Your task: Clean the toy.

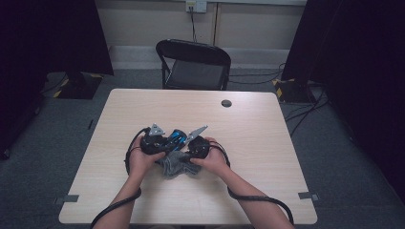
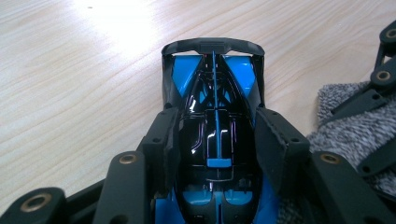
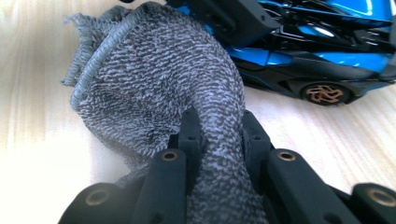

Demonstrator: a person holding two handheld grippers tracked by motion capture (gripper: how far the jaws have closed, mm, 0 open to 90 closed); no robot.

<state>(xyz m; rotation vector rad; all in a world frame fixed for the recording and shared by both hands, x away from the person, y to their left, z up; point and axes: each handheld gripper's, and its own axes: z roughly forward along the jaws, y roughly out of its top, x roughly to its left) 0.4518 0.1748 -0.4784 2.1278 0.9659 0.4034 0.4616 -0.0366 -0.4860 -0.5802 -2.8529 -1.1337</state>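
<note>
Toy car and cloth held at the table (image 1: 267,143)

The toy car (image 2: 212,121) is clamped by the left gripper (image 2: 212,135); the grey cloth (image 3: 154,84) (bunched) is pinched by the right gripper (image 3: 217,128).

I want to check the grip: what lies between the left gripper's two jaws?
The blue and black toy car, clamped at its sides by the left gripper, as the left gripper view shows.

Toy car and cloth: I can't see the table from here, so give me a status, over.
Left claw shut on the blue toy car. Right claw shut on the grey cloth, beside the car. Nothing in the way.
</note>
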